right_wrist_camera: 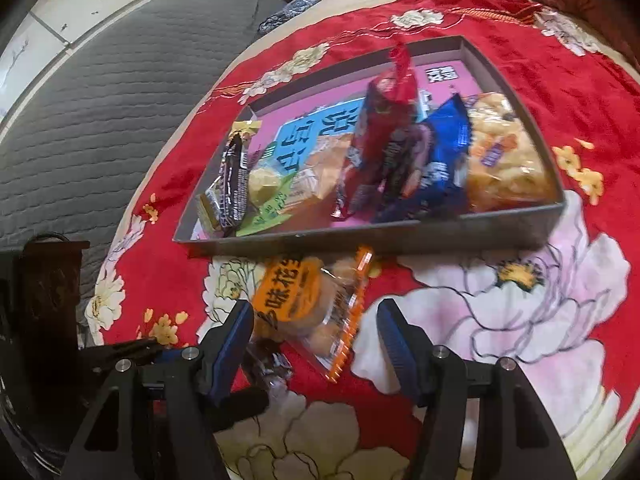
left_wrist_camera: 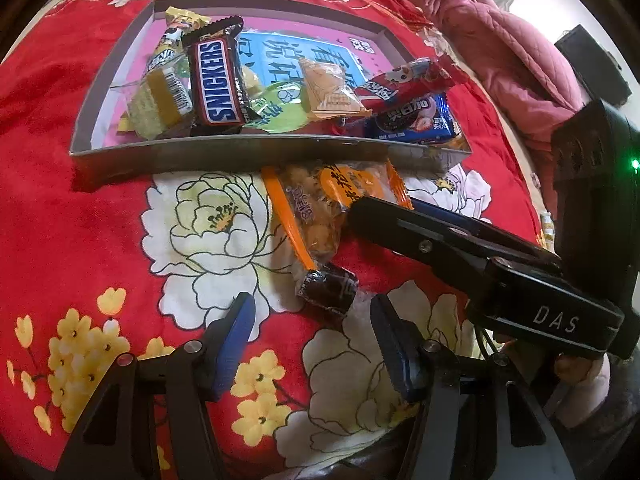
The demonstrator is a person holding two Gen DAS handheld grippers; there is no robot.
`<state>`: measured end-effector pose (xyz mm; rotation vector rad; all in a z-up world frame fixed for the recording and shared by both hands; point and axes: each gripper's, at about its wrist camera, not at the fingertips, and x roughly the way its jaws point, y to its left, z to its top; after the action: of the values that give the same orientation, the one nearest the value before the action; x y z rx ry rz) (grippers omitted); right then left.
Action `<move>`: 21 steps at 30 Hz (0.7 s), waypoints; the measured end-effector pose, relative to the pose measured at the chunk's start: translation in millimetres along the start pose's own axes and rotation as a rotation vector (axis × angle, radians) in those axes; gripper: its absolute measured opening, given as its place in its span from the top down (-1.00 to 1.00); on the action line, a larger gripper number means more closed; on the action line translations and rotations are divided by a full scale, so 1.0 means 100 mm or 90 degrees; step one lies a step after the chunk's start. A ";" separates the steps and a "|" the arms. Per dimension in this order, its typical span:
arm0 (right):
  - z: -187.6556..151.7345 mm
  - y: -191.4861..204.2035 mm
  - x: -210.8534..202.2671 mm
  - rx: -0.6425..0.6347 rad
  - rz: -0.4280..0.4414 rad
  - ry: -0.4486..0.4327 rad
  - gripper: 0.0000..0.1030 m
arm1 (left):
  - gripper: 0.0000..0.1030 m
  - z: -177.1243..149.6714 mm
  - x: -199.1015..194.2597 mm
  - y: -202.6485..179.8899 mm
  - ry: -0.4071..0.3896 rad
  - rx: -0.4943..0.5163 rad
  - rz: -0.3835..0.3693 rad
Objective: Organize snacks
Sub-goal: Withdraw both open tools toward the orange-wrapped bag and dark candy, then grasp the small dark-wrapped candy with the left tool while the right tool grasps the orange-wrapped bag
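Red floral cloth [left_wrist_camera: 80, 200], snack-filled tray [left_wrist_camera: 224, 152]

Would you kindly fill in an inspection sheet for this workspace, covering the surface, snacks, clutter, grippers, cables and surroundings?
Surface: red floral blanket, soft and uneven.
Job's things: shallow grey box holding a Snickers bar, a blue packet and other snacks; an orange peanut packet and a small dark candy lie outside, in front of the box.
Clutter: nothing seen.
Grippers: left gripper open, close to the dark candy, holding nothing; right gripper open, jaws either side of the orange peanut packet's near end, not pressing it.
Cables: nothing seen.
Surroundings: pink quilted jacket past the blanket; grey quilted mat and tiled floor.
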<state>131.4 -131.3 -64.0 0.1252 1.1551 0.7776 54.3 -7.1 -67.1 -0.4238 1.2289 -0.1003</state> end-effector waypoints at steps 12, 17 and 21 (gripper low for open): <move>0.05 0.04 0.23 -0.007 0.038 0.025 -0.17 | -0.19 0.05 0.12 -0.06 -0.014 0.018 -0.007; 0.03 0.05 0.22 -0.013 0.038 0.014 -0.04 | -0.19 0.08 0.17 -0.11 -0.019 0.022 -0.009; 0.02 0.06 0.20 -0.023 0.032 0.007 -0.01 | 0.06 0.09 0.21 -0.17 -0.024 0.036 -0.009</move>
<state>133.2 -114.2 -75.6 0.1203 1.1513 0.8435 72.9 -26.4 -77.4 -0.3836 1.1830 -0.1378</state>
